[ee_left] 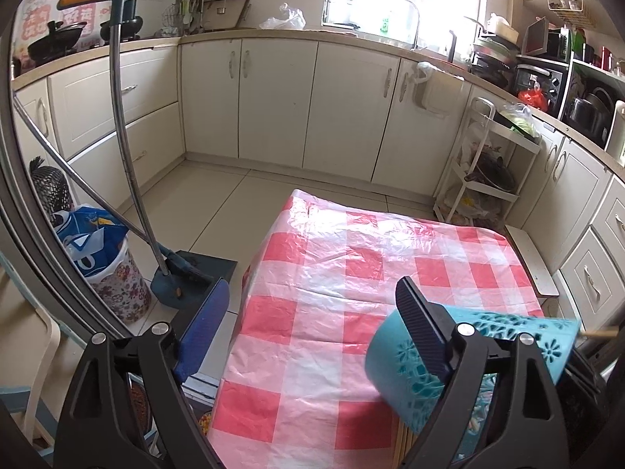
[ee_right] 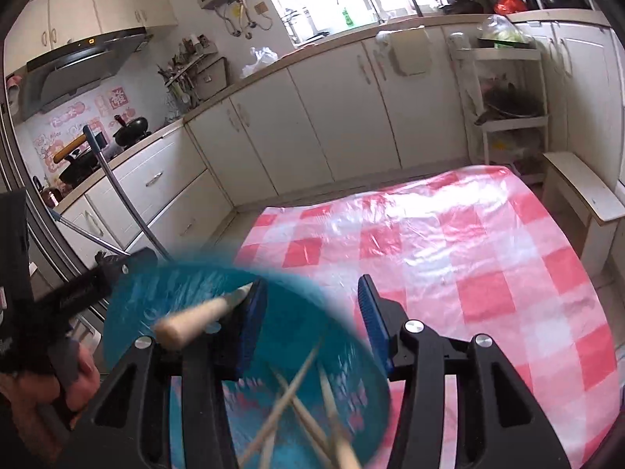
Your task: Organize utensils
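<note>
Left wrist view: left gripper [ee_left: 310, 322] jaws spread wide with nothing between them, its right finger lying against the side of a teal perforated utensil holder [ee_left: 468, 355], which is tilted over the near right part of the table with the red-and-white checked plastic cloth [ee_left: 351, 242]; broom and dustpan [ee_left: 172, 277] stand on the floor to the left. Right wrist view: right gripper [ee_right: 308, 320] also released, gripping nothing, with the holder [ee_right: 242, 351] blurred at lower left, chopsticks [ee_right: 308, 414] crossed inside it and a wooden-handled utensil [ee_right: 195, 318] sticking out past the left finger.
</note>
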The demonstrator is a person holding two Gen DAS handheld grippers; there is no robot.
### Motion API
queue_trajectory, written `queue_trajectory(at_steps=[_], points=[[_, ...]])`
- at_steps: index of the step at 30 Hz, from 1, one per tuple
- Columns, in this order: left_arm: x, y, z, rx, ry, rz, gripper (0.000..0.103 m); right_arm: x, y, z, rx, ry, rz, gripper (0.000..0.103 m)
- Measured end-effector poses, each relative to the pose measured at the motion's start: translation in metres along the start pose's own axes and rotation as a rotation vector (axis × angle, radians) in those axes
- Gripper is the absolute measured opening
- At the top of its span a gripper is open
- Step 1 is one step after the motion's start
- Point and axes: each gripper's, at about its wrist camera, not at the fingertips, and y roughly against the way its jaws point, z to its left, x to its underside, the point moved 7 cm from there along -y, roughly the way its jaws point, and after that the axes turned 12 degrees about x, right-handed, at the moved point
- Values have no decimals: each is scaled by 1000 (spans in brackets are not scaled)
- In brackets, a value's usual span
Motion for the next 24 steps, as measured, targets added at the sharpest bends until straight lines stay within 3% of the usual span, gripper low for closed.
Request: queue_trajectory(at_steps=[6, 15, 21, 24], points=[[3, -5, 7, -3, 38, 22, 83, -22, -26, 18, 34, 61, 83, 50], [6, -19, 51, 22, 235, 68, 83, -52, -72, 55, 86, 224, 285, 50], [4, -21, 66, 19, 271, 68, 84, -60, -90, 76, 94, 289, 348, 58], [5, -23, 66, 21, 266, 79, 84, -76, -82, 82, 104, 307, 314, 59]])
